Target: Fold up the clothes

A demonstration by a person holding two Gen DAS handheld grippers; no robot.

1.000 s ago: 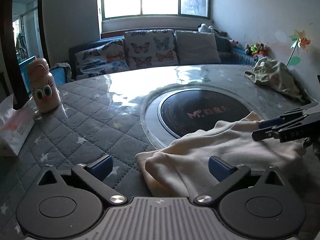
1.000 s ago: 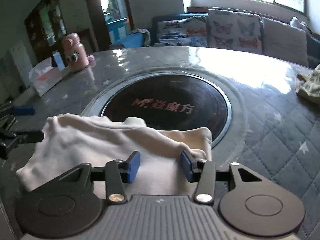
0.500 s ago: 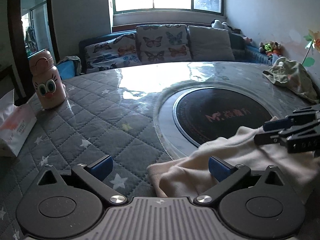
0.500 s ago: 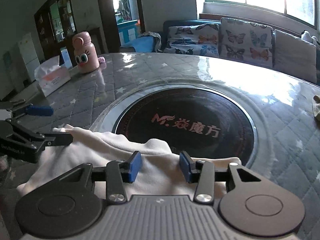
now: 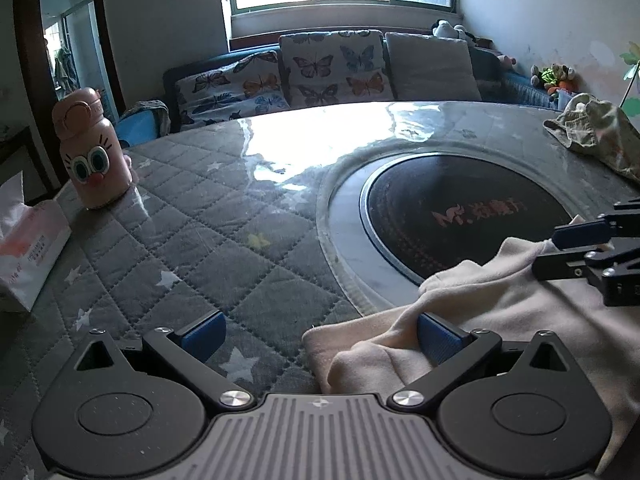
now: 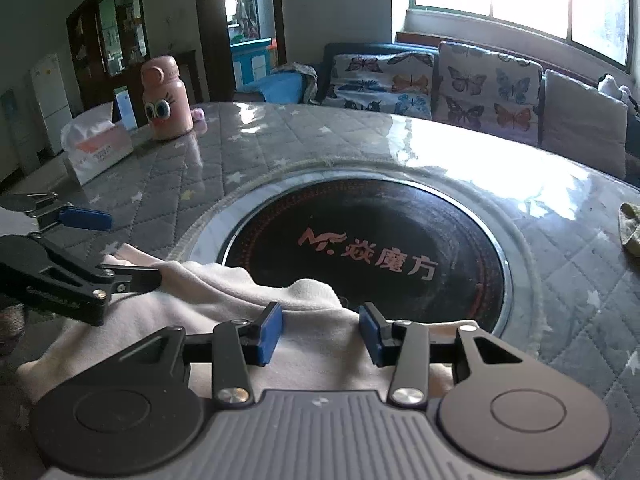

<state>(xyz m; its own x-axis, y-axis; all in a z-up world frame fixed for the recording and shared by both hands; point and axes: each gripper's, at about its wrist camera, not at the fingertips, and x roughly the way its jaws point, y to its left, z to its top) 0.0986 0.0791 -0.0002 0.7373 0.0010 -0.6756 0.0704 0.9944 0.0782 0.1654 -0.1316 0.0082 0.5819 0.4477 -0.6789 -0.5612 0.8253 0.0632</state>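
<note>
Surface: round table (image 5: 248, 216) under a grey quilted cover with stars, glossy with window glare; 1 black round hob plate (image 6: 368, 252) with red lettering set in its middle.
Background: sofa (image 5: 332, 72) with butterfly cushions below a bright window.
Garment: cream garment (image 6: 224, 292) lies bunched on the near edge of the table, its far edge lapping onto the hob plate's rim; in the left wrist view it fills the lower right.
Left gripper (image 5: 318, 334): jaws spread wide. The right-hand pad sits against a raised fold of the cream garment; the left-hand pad stands over bare quilt, clear of the cloth. Nothing is pinched between them.
Right gripper (image 6: 320, 330): jaws part-way apart above the cream garment, with a hump of cloth rising between the 2 blue pads. Whether the pads press on that cloth appears doubtful; the view does not settle it.
Relation of tools: both sit at the garment's near side, left gripper at its left end, right gripper further right.
Other items: pink bottle (image 5: 94, 152) with cartoon eyes upright at far left; tissue pack (image 5: 28, 252) just beside it; 1 olive garment (image 5: 596, 136) heaped at the far right edge.
</note>
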